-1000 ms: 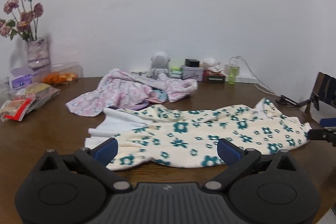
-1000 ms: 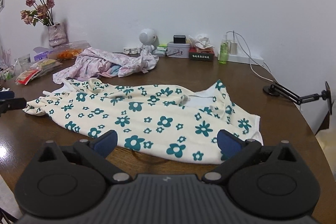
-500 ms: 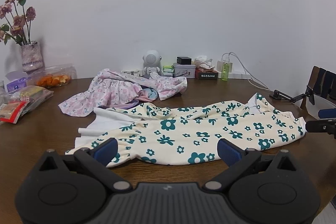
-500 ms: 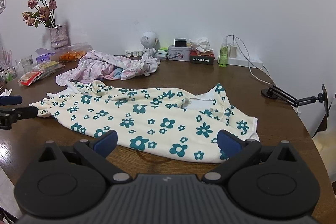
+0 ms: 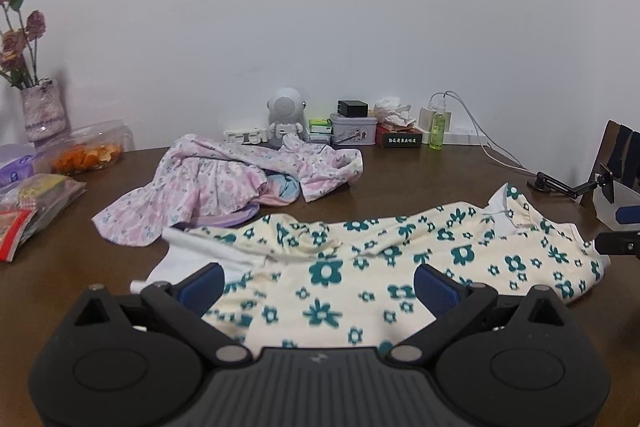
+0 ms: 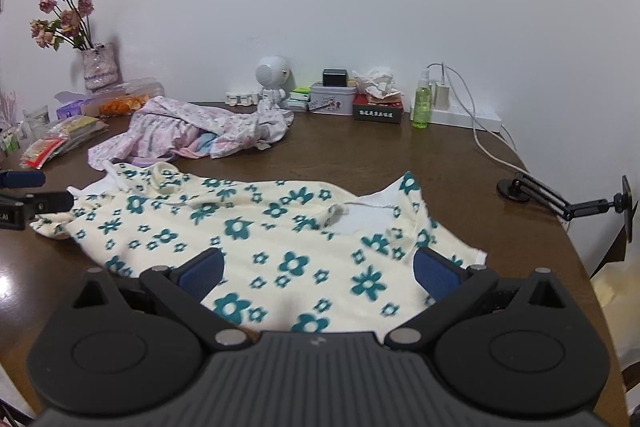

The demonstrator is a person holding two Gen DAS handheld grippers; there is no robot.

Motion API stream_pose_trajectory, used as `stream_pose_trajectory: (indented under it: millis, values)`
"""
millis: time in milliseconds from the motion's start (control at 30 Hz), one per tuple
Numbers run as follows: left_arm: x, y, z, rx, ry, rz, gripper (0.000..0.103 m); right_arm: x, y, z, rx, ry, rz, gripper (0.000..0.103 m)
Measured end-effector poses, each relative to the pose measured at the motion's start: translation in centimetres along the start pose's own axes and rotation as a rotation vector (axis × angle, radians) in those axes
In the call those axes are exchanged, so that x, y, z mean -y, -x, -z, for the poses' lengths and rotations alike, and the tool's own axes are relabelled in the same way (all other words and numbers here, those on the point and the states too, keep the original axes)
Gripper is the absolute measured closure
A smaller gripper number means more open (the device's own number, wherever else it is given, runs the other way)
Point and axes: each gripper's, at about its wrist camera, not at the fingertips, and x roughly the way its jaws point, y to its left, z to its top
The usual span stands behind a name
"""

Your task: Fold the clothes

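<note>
My left tongs (image 5: 318, 287) and right tongs (image 6: 318, 273) gape empty; the flowered garment (image 6: 256, 227) looks soft and limp, so I'd pinch its hem corners.

garment (image 5: 400, 267): cream, teal flowers | clothes pile (image 5: 224, 183): pink floral | table (image 5: 420, 179): brown

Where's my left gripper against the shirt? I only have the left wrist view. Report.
Observer: The right wrist view shows the left gripper open, right at the shirt's far-left end. I cannot tell if it touches the cloth.
Operator: Now check the right gripper.
Observer: The right gripper is wide open over the collar end of the shirt and grips nothing.
</note>
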Motion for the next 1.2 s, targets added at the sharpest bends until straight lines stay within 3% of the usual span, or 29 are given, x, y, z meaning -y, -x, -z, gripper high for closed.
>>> stream_pose_trajectory:
  millis: [300, 367, 600, 733, 833, 967, 1200]
  values:
    - [-2.1, -4.6, -6.2, -0.034, -0.127, -0.019, 0.002, 2.0, -1.3, -4.8, -0.018, 0.145, 0.012, 0.0]
    - [-2.7, -5.9, -7.6, -0.057, -0.161, 0.005, 0.002, 2.8, -2.0, -6.2, -0.034, 0.181, -0.007, 0.0]
    - [-3.6, -11.7, -10.5, -0.191, -0.295, 0.106, 0.012, 5.7, -6.9, -10.9, -0.155, 0.285, -0.121, 0.001]
    - [-4.5, -15.5, -10.9, -0.275, -0.304, 0.16, 0.016, 6.7, -12.3, -12.5, -0.273, 0.25, -0.165, 0.012]
    - [-5.6, -17.9, -10.9, -0.33, -0.286, 0.207, 0.023, 8.0, -16.3, -12.5, -0.353, 0.196, -0.204, 0.024]
    - [-6.3, -20.5, -10.4, -0.417, -0.294, 0.29, 0.037, 8.8, -19.9, -11.4, -0.404, 0.208, -0.284, 0.025]
    - [-6.8, -23.3, -9.6, -0.509, -0.327, 0.343, 0.042, 9.8, -23.3, -10.6, -0.468, 0.189, -0.335, 0.036]
